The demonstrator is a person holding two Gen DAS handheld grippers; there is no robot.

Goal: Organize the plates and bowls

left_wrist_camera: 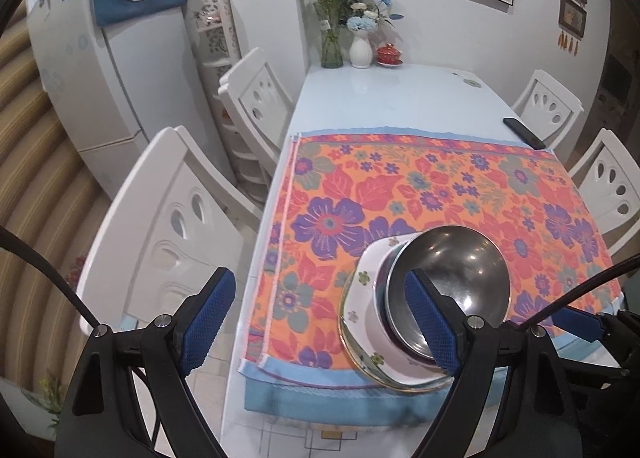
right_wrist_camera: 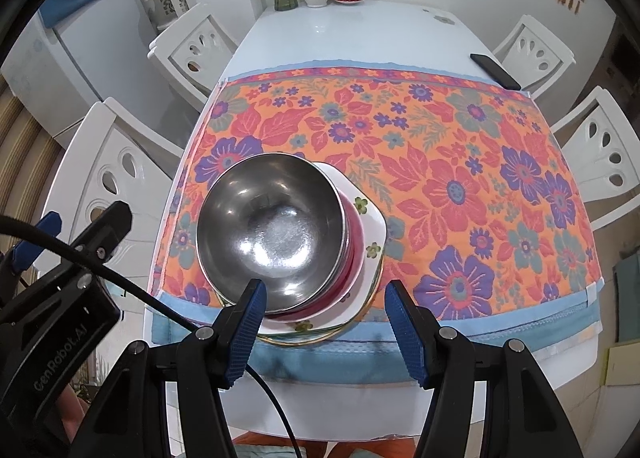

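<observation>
A stack stands near the front left of the flowered cloth (right_wrist_camera: 460, 161). On top is a steel bowl (right_wrist_camera: 272, 225), (left_wrist_camera: 452, 278), under it a red bowl (right_wrist_camera: 354, 242), then a white flowered plate (right_wrist_camera: 372, 225), (left_wrist_camera: 360, 298) and a gold-rimmed glass plate (right_wrist_camera: 296, 340). My right gripper (right_wrist_camera: 326, 328) hovers open over the stack's near edge; its pads press on nothing. My left gripper (left_wrist_camera: 320, 318), (right_wrist_camera: 72, 234) is wide open at the table's left edge, its right finger in front of the bowl's side. The right gripper's blue pad (left_wrist_camera: 576, 322) shows at the right.
White chairs (left_wrist_camera: 168, 225), (left_wrist_camera: 612, 185) flank the table (left_wrist_camera: 380, 97). Two vases (left_wrist_camera: 360, 45), a red lidded cup (left_wrist_camera: 389, 54) and a black phone (left_wrist_camera: 524, 133) sit on the far half. A fridge (left_wrist_camera: 100, 69) stands at the left. A cable (right_wrist_camera: 160, 306) crosses the near left.
</observation>
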